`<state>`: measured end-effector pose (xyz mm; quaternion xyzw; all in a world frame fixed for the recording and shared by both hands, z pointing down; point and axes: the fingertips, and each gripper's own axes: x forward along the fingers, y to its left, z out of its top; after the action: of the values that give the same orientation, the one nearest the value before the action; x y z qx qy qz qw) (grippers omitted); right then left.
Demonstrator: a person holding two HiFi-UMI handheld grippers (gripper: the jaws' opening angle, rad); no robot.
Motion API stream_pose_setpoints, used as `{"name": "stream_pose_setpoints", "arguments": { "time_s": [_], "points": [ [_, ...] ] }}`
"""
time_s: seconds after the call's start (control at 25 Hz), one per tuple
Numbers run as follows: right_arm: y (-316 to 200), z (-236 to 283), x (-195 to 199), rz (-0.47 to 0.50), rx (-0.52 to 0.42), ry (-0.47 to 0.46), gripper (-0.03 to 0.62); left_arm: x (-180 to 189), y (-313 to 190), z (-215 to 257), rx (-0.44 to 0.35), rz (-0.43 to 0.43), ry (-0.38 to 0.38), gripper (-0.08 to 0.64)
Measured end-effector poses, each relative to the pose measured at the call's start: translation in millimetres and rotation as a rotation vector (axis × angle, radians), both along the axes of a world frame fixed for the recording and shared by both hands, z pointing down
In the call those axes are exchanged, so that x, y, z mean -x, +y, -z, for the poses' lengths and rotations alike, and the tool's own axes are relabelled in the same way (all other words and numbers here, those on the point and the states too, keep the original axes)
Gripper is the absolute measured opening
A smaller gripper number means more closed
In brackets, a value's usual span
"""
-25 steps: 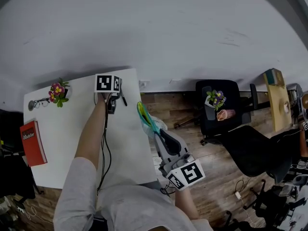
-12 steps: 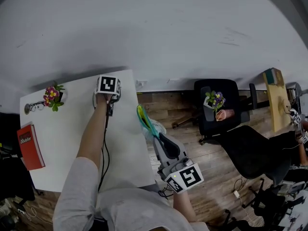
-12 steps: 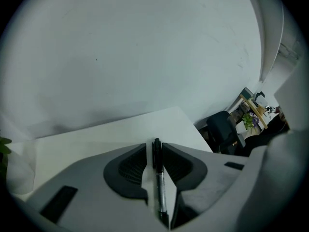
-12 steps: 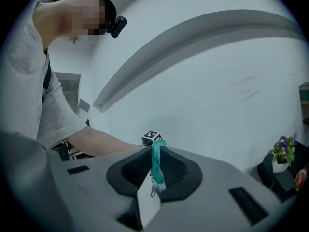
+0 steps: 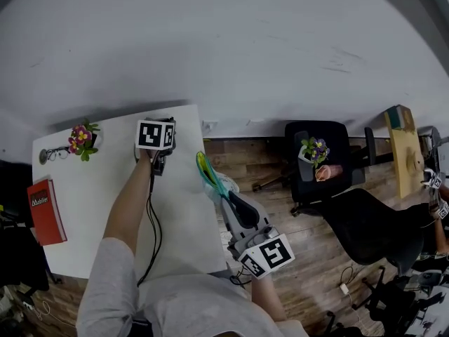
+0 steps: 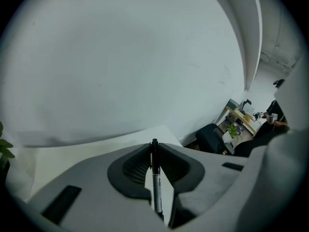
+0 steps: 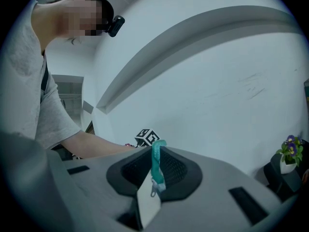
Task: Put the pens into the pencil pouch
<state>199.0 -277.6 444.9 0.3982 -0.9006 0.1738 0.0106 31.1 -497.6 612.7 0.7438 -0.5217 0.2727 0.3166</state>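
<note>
While the left tool hangs over the table's far right corner, its jaws stand narrow, clamped on a black pen that lies lengthwise between the pads. Right tool: just off the table's right edge, jaws narrow, pinching the rim of the teal pencil pouch. A small zip pull hangs under the grip. The pouch is in the air beside the table's right edge, apart from the pen. Table's left side: red book. Table's far left corner: potted flowers and glasses.
</note>
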Motion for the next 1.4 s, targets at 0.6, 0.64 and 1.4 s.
{"name": "stream_pose_setpoints", "arguments": {
  "time_s": [0.6, 0.64, 1.4],
  "points": [
    [0, 16, 38, 0.122, -0.039, -0.069, 0.066, 27, 90, 190, -0.532, -0.012, 0.230, 0.074],
    [2, 17, 42, 0.129, -0.040, -0.071, 0.066, 29, 99, 200, -0.564, -0.016, 0.239, 0.074],
    [60, 43, 137, 0.211, -0.075, -0.085, 0.066, 63, 231, 365, -1.127, -0.082, 0.503, 0.074]
  ]
}}
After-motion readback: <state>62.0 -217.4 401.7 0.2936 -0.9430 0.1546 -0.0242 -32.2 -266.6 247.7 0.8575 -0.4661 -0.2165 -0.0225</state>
